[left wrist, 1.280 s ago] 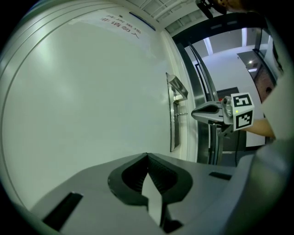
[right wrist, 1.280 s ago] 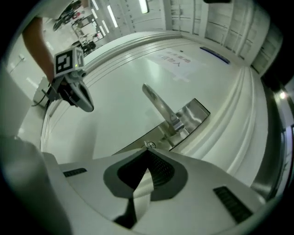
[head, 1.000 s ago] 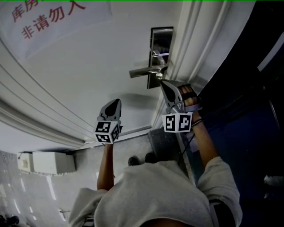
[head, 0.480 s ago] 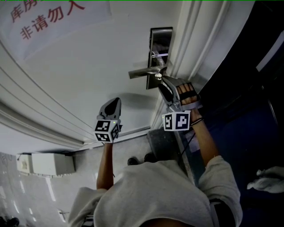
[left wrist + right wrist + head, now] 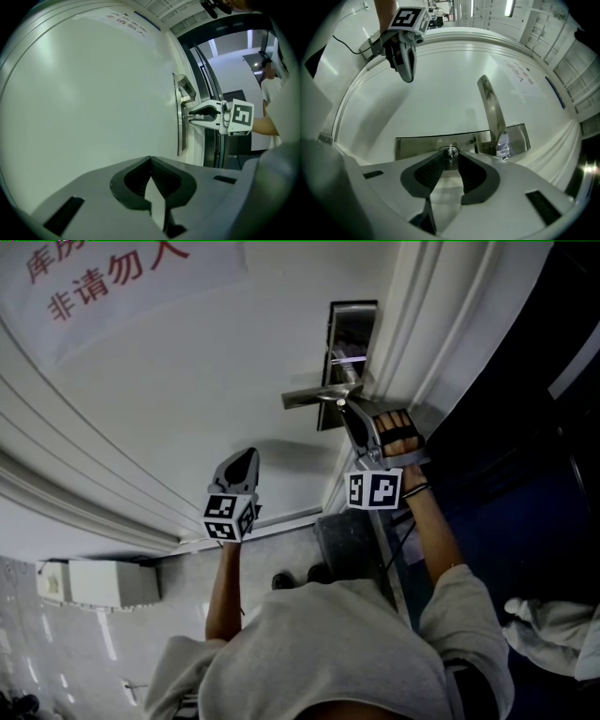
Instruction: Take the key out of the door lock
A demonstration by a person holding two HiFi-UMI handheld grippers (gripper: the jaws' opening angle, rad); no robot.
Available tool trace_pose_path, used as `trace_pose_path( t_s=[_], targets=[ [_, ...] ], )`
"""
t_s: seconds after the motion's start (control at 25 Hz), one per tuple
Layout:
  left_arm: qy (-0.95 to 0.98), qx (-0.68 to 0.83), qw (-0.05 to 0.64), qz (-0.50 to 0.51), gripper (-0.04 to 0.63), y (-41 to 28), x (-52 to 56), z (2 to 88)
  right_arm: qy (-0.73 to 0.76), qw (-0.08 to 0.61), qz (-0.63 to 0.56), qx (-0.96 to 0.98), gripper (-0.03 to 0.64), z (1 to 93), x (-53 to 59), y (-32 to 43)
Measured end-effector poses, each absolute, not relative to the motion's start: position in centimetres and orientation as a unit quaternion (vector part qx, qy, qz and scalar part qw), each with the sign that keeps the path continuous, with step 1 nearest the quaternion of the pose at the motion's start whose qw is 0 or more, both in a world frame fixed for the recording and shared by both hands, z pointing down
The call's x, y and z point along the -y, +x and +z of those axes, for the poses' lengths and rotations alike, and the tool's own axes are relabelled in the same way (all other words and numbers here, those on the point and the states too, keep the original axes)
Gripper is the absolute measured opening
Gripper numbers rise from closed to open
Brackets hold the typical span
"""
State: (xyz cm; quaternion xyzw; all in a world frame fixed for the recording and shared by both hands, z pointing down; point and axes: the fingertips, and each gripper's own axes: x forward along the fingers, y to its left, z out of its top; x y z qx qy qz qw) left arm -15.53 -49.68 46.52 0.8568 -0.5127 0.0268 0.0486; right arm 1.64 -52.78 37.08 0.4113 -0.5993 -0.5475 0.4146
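Observation:
A small silver key (image 5: 450,152) sticks out of the steel lock plate (image 5: 417,145) on the white door, below the lever handle (image 5: 492,112). My right gripper (image 5: 450,158) has its jaws on either side of the key and they are closing. A thin gap still shows on each side of it. In the head view the right gripper (image 5: 345,411) touches the lock plate (image 5: 351,334) just under the handle (image 5: 314,397). My left gripper (image 5: 247,457) hangs lower left of the lock, away from the door hardware. It (image 5: 151,159) is shut on nothing.
A paper sign with red characters (image 5: 112,277) hangs on the door at upper left. The door frame (image 5: 422,324) and a dark opening lie right of the lock. A white box (image 5: 98,585) sits on the floor, and a pale bundle (image 5: 553,634) lies at lower right.
The right gripper has risen from just below the handle up to the lock, its tips now around the key. The left gripper has stayed put. A pale bundle has come in at lower right.

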Motion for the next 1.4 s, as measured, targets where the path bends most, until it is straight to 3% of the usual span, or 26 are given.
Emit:
trace_pose_path(
  t_s=[0.36,1.4],
  targets=[
    [0.853,0.518,0.054,0.025,0.017,-16.2,50.1,46.9,0.422,0.413,-0.562,0.58,0.034,37.0,53.5,1.3],
    [0.858,0.509,0.066,0.027,0.017,-15.4,49.8,48.1,0.429,0.411,-0.559,0.578,0.029,36.9,52.0,1.7]
  ],
)
